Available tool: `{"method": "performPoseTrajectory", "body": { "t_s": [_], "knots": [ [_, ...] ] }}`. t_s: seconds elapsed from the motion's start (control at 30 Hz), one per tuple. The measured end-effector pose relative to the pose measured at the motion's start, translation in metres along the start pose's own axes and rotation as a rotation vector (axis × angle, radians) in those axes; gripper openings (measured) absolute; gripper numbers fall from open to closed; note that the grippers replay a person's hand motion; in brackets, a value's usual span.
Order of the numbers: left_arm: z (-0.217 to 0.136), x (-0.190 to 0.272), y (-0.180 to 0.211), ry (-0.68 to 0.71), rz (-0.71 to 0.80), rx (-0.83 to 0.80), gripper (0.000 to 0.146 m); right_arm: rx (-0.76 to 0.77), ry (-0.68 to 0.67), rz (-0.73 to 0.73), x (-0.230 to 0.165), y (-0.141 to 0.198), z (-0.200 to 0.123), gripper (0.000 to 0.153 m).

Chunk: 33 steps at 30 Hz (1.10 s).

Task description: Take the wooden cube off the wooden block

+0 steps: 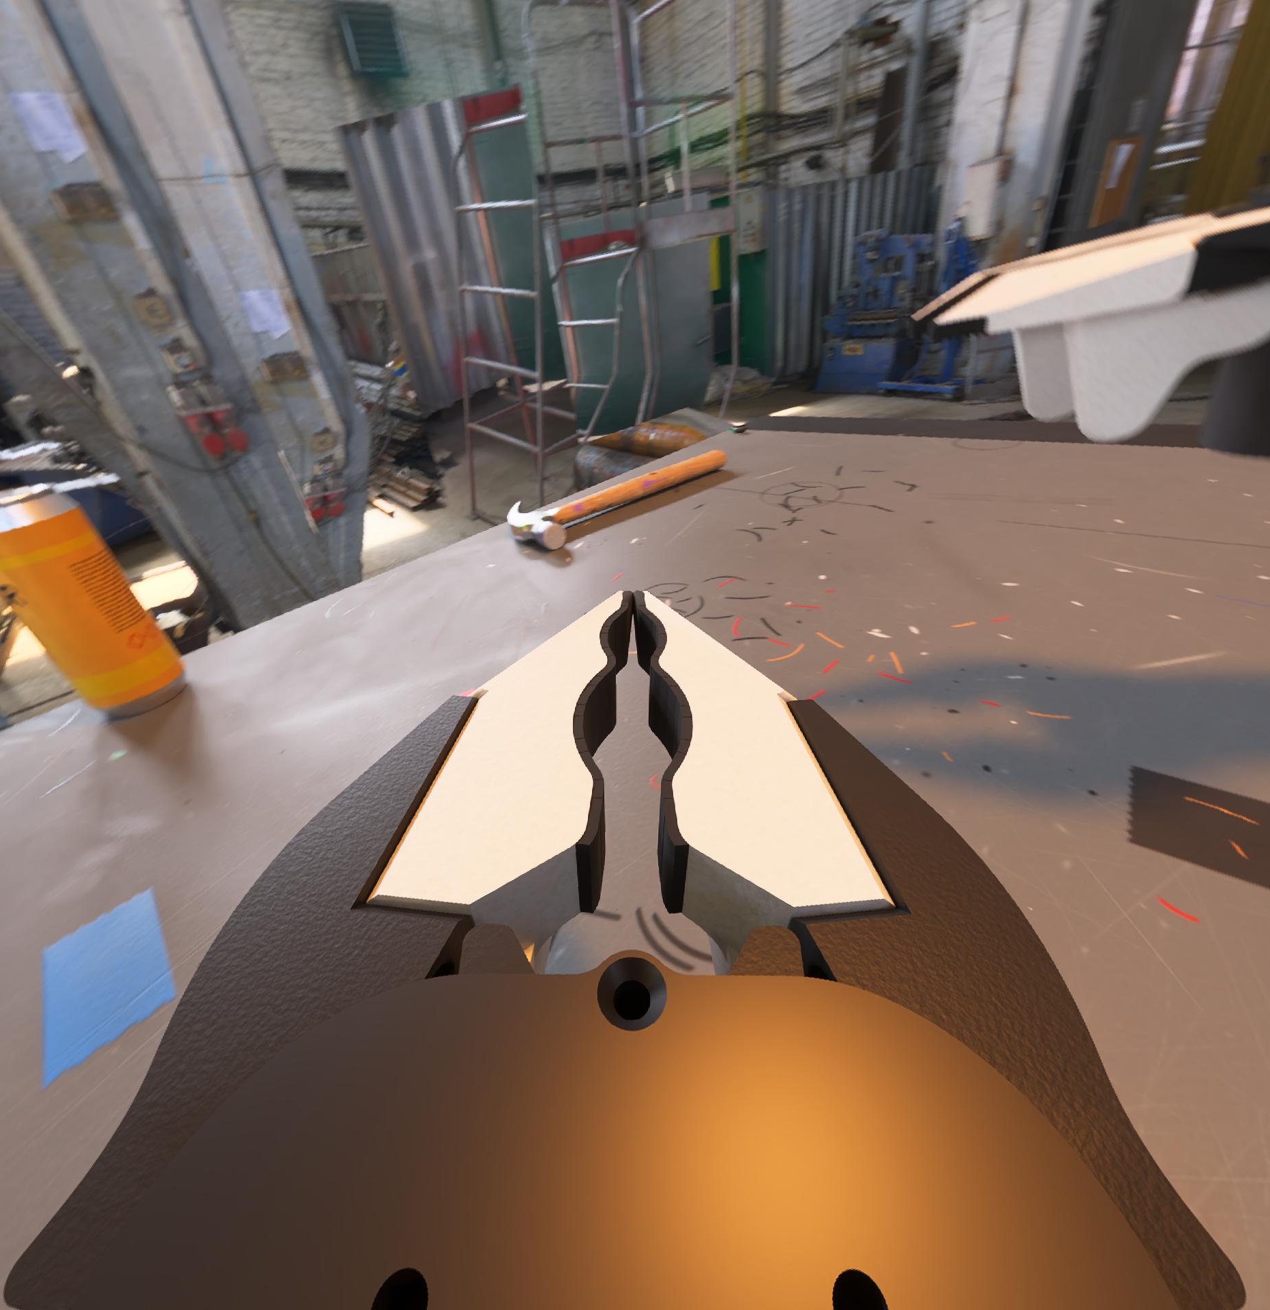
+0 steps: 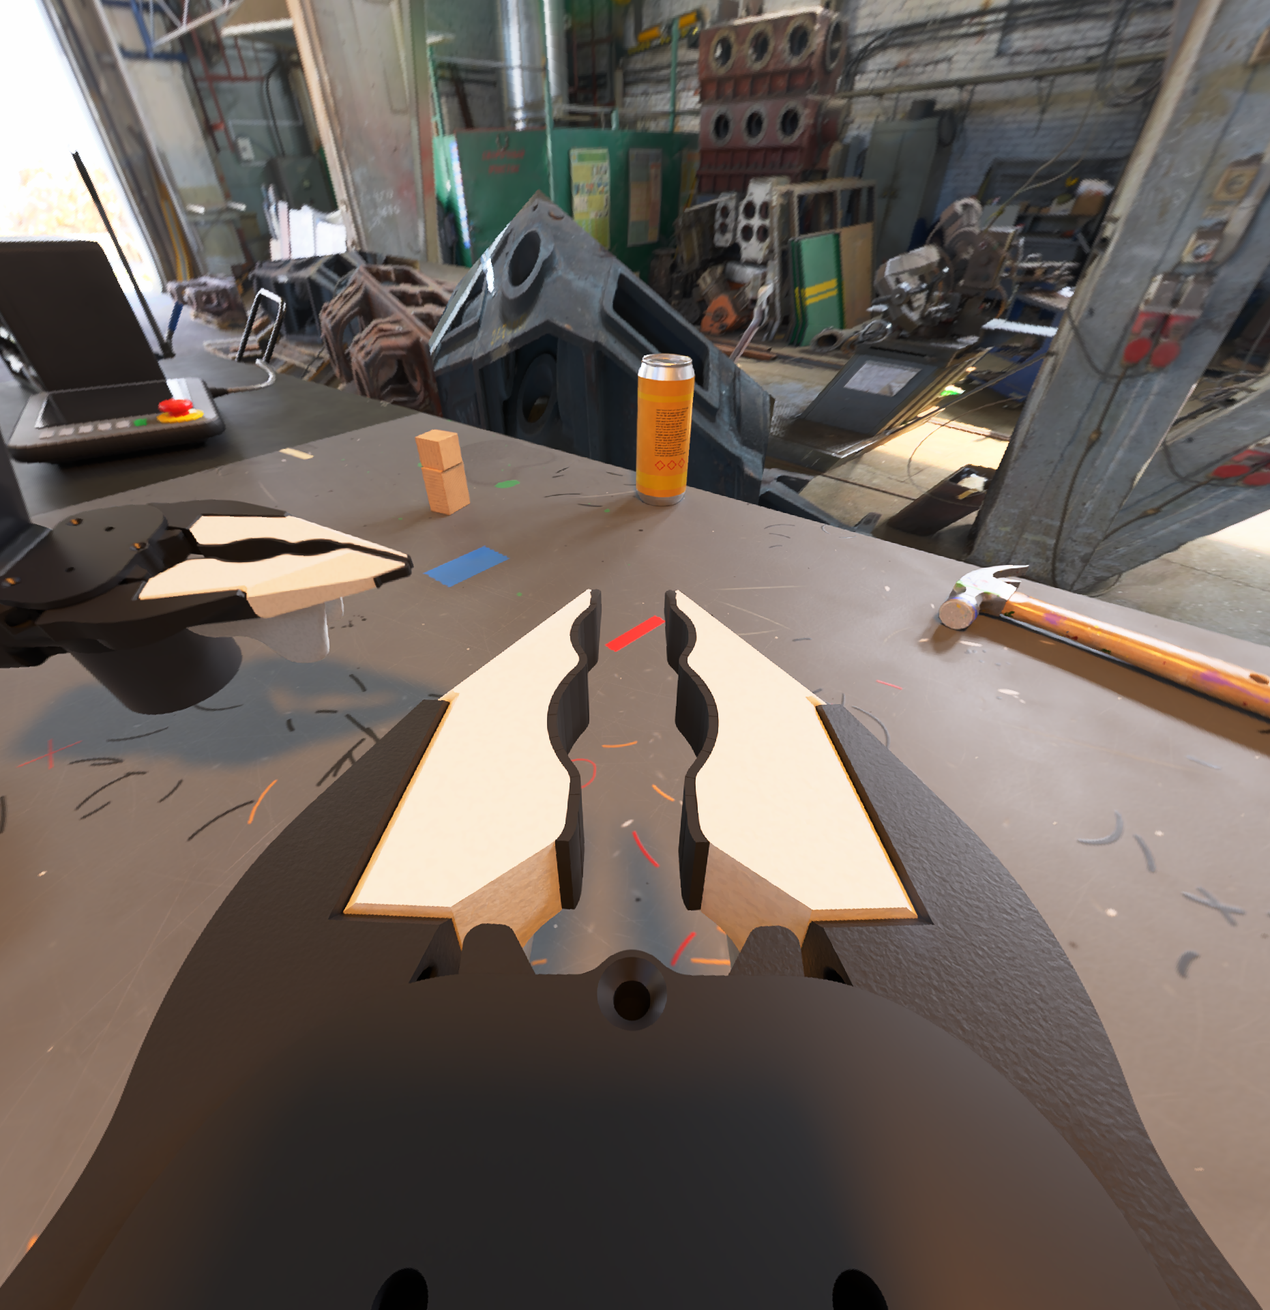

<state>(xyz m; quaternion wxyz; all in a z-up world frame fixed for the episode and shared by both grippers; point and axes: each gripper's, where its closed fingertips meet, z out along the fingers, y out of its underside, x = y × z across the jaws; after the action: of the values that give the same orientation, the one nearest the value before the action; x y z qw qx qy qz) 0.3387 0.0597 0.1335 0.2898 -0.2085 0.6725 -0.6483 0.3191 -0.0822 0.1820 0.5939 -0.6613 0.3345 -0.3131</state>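
In the right wrist view a small wooden cube sits on top of a wooden block, far ahead and left on the grey table. My right gripper is open and empty, above the table, well short of the stack. My left gripper is shut and empty; it also shows in the right wrist view, left of the right gripper and nearer than the stack. The right gripper shows at the upper right of the left wrist view. The cube and block are not in the left wrist view.
An orange can stands near the table's far edge, right of the stack; it also shows in the left wrist view. A hammer lies near the edge. A control pendant sits far left. Blue tape and red tape mark the table.
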Motion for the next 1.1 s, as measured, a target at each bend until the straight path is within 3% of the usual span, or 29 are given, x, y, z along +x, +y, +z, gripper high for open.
{"method": "performPoseTrajectory", "body": {
  "t_s": [0.2,0.53,0.77,0.9,1.1],
  "knots": [
    [-0.009,-0.034,-0.002,-0.167,-0.069,-0.021,0.000,0.076,0.049,0.077,0.002,0.028,0.001,0.000],
    [-0.043,-0.147,-0.008,-0.564,-0.141,-0.050,0.000,0.098,0.101,0.082,0.015,0.026,-0.010,0.000],
    [-0.044,-0.242,0.018,-0.830,-0.172,-0.187,0.054,0.131,0.128,0.076,0.022,0.019,-0.018,0.000],
    [-0.049,-0.288,0.051,-0.953,-0.173,-0.329,0.066,0.140,0.144,0.043,0.024,0.015,-0.022,0.000],
    [-0.063,-0.336,0.087,-1.065,-0.191,-0.500,0.070,0.125,0.136,0.050,0.025,0.020,-0.018,0.000]
  ]
}}
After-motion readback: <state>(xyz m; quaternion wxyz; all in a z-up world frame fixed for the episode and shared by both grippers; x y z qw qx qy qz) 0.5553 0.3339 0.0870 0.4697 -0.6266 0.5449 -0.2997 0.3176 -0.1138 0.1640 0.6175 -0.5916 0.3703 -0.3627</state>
